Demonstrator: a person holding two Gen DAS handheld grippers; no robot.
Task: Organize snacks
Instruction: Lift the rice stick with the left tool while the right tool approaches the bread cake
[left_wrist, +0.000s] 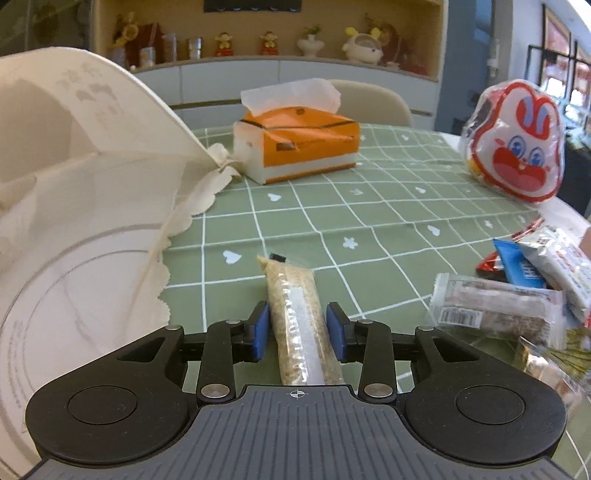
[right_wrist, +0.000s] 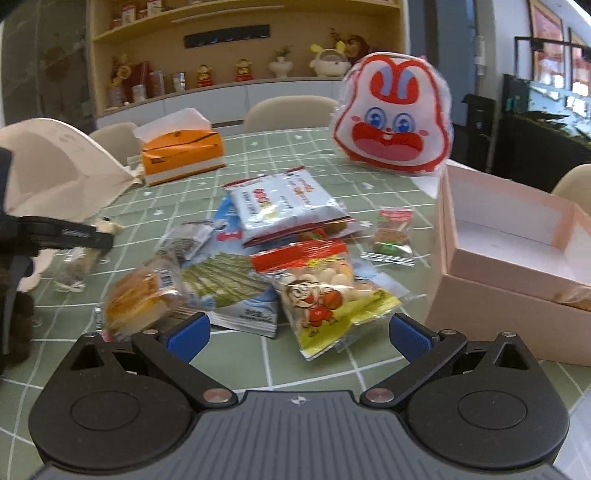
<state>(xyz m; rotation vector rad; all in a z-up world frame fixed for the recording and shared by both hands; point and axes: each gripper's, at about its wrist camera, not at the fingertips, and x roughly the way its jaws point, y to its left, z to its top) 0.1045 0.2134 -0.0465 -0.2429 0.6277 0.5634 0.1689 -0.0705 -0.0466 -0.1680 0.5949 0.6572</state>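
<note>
My left gripper (left_wrist: 298, 331) is shut on a clear-wrapped oat snack bar (left_wrist: 295, 317), which points forward over the green checked tablecloth (left_wrist: 332, 206). The left gripper also shows at the left edge of the right wrist view (right_wrist: 74, 254). My right gripper (right_wrist: 299, 332) is open and empty, just in front of a pile of snack packets: a yellow-and-red cartoon bag (right_wrist: 325, 291), a silver-and-red packet (right_wrist: 284, 203), a green-striped packet (right_wrist: 218, 280) and a wrapped bun (right_wrist: 136, 299). A pink open box (right_wrist: 509, 240) stands to the right.
A rabbit-face bag (right_wrist: 395, 114) stands at the back right, also in the left wrist view (left_wrist: 517, 144). An orange tissue box (left_wrist: 299, 144) sits at the back. A cream cloth bag (left_wrist: 74, 166) lies at the left. More packets (left_wrist: 495, 306) lie at the right.
</note>
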